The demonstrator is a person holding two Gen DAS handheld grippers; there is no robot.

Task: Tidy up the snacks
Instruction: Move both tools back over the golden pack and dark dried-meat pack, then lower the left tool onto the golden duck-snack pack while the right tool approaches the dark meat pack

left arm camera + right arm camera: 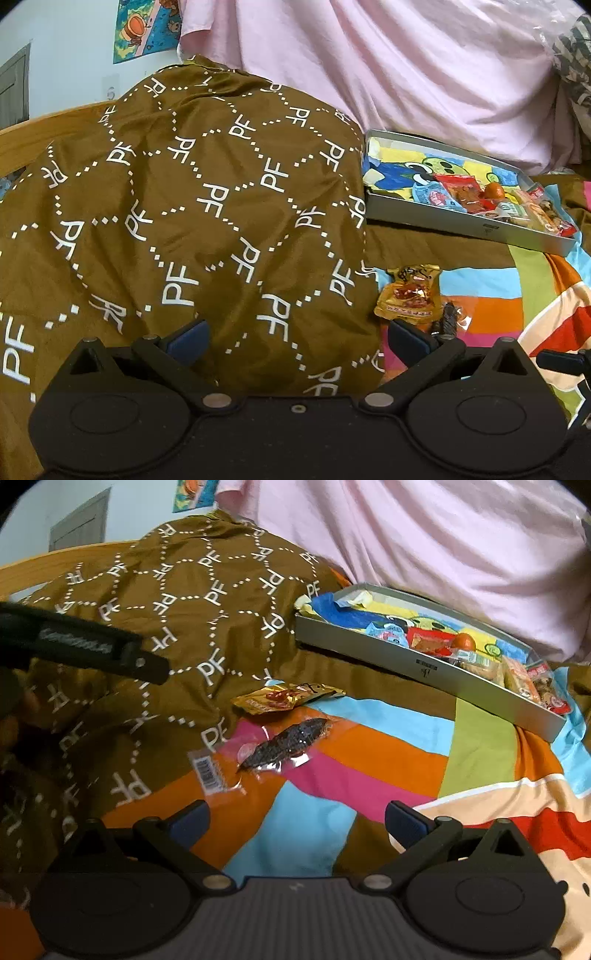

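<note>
fingers of the right gripper [297, 821] stand apart, empty, above the striped bedspread [476, 753]; the clear packet with a dark snack [284, 746] lies ahead of them, the gold packet [286, 698] beyond, the tray [424, 668] of snacks farther right. left gripper [297, 338] fingers apart, empty.

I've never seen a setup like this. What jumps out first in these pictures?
A big brown quilt printed with white "PF" letters heaps over the left of the bed. To its right, at the back, a grey tray holds bright snack packets, and two more lie loose on the striped sheet before it: a gold packet and a clear packet with something dark inside. Both grippers are open and empty.
</note>
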